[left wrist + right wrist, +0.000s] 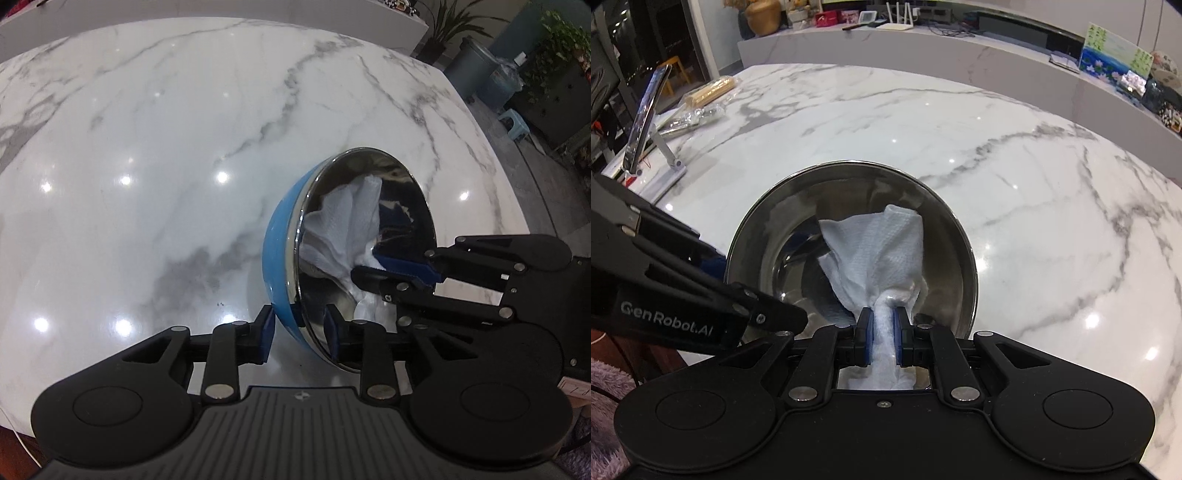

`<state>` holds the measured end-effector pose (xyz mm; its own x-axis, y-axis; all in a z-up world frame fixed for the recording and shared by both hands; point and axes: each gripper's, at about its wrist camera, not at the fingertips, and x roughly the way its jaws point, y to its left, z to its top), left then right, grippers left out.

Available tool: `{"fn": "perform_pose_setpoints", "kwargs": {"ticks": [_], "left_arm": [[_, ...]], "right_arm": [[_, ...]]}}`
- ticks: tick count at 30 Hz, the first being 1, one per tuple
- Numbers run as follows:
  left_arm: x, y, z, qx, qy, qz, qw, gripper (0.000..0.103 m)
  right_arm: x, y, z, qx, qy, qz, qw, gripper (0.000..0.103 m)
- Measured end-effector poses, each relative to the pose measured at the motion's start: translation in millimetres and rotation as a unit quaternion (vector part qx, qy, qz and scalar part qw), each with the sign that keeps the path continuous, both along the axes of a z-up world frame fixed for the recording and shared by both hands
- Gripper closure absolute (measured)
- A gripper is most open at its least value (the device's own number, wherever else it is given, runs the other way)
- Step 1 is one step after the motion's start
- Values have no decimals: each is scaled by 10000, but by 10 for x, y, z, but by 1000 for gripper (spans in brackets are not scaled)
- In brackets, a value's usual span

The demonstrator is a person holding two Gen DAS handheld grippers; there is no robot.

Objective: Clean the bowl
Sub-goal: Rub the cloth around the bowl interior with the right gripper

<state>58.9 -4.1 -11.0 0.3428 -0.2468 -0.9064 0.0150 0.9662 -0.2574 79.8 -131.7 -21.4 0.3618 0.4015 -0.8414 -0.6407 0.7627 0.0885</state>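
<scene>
Glossy marble table (1015,155), potted plants (448,22)

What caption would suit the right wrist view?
Right gripper wipes the tilted bowl with a paper towel.

I work in a home: marble table (997,155), a rear counter (923,40) carrying a router (899,18) and vase (762,16), houseplants (561,48) upper right.

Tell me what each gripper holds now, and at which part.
The left gripper clamps the bowl at its rim, one finger outside, one inside. The right gripper pinches the paper towel at its bunched lower end.
</scene>
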Motion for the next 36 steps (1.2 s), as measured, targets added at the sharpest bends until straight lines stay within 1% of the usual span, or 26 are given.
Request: {"fn": "perform_pose_setpoints", "kwargs": {"ticks": [3,7,11,13,16,18,21,23,25,26,29,33,36], "left_arm": [[14,-14,9,115,-39,4,9999,82],[45,-43,56,372,-176,18,9992,87],[71,-47,78,488,-223,50,9985,92],[77,-73,87,587,-254,27,9979,94],[75,-113,104,692,-304,-23,9971,94],[65,-123,114,765,-340,-64,9965,94],[57,-138,119,880,-382,-112,9953,95],[52,-146,124,984,-425,-134,9942,95],[65,-155,132,1054,-468,-135,9932,95],[73,-156,142,1087,-500,-132,9927,96],[131,-164,200,1190,-614,-126,9909,96],[217,-195,232,1303,-685,-168,9890,95],[286,-188,229,1308,-708,-147,9888,95]], "right_arm": [[5,-25,4,58,40,-26,10000,94],[21,-35,3,172,150,-103,9997,94],[60,-76,-21,597,554,-100,9966,94],[50,-65,-26,711,650,-12,9953,94],[14,0,-34,792,774,196,9937,94],[-10,48,-43,654,702,272,9950,94],[-67,130,-33,245,434,409,9979,94],[-127,184,-15,-204,49,495,9986,94],[-154,183,-9,-402,-144,492,9979,94],[-167,179,14,-551,-347,428,9970,94],[-143,158,46,-612,-576,275,9961,94],[-54,162,12,-547,-568,173,9967,94],[35,154,-12,-435,-543,87,9975,94]]}}
